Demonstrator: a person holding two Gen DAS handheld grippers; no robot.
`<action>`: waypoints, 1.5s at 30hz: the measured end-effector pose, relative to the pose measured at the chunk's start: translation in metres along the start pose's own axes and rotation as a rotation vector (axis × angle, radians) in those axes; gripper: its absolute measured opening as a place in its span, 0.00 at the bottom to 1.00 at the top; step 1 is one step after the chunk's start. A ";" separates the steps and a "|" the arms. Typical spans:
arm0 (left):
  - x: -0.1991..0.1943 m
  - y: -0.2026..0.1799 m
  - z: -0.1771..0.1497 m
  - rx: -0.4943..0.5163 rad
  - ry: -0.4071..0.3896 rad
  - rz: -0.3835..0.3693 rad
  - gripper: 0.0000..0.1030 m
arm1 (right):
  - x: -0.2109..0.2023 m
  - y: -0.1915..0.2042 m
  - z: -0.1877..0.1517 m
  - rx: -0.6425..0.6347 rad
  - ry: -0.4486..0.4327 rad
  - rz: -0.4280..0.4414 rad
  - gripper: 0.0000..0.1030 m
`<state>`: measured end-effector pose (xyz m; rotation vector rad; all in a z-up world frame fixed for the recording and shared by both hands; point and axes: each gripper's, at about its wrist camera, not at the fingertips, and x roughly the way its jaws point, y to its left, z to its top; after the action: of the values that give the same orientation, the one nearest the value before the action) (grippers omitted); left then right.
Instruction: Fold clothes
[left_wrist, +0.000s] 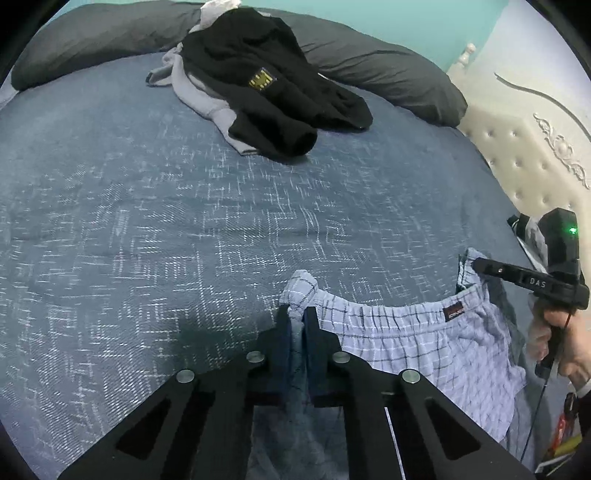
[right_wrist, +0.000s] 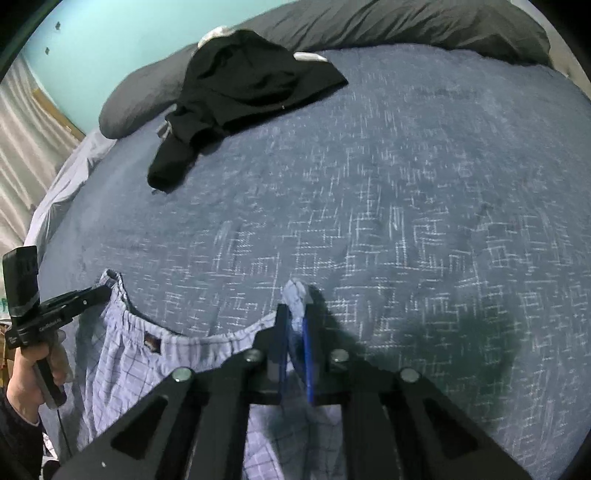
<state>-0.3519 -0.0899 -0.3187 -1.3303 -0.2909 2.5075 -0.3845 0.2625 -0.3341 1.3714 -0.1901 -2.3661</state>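
the checked boxer shorts (left_wrist: 402, 332) hang by the waistband over the near edge of the bed's blue blanket (left_wrist: 184, 221), the left gripper (left_wrist: 297, 317) pinched on one waistband corner and the right gripper (right_wrist: 295, 314) clamped on the other. this reads as the lay-out step: next the pair wants lowering flat onto the blanket, waistband taut, clear of the black garment (left_wrist: 273, 92) heaped by the pillows.
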 end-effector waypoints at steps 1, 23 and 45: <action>-0.002 0.000 0.000 -0.001 -0.003 0.000 0.06 | -0.005 0.000 -0.001 -0.003 -0.019 0.004 0.04; 0.011 0.010 0.030 -0.042 0.004 0.017 0.06 | -0.026 -0.018 0.017 0.073 -0.212 -0.009 0.03; -0.042 0.032 0.011 -0.083 -0.012 0.056 0.46 | -0.104 -0.086 -0.022 0.337 -0.244 0.063 0.29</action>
<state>-0.3434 -0.1347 -0.2904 -1.3725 -0.3692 2.5764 -0.3432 0.3847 -0.2886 1.1846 -0.7180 -2.5241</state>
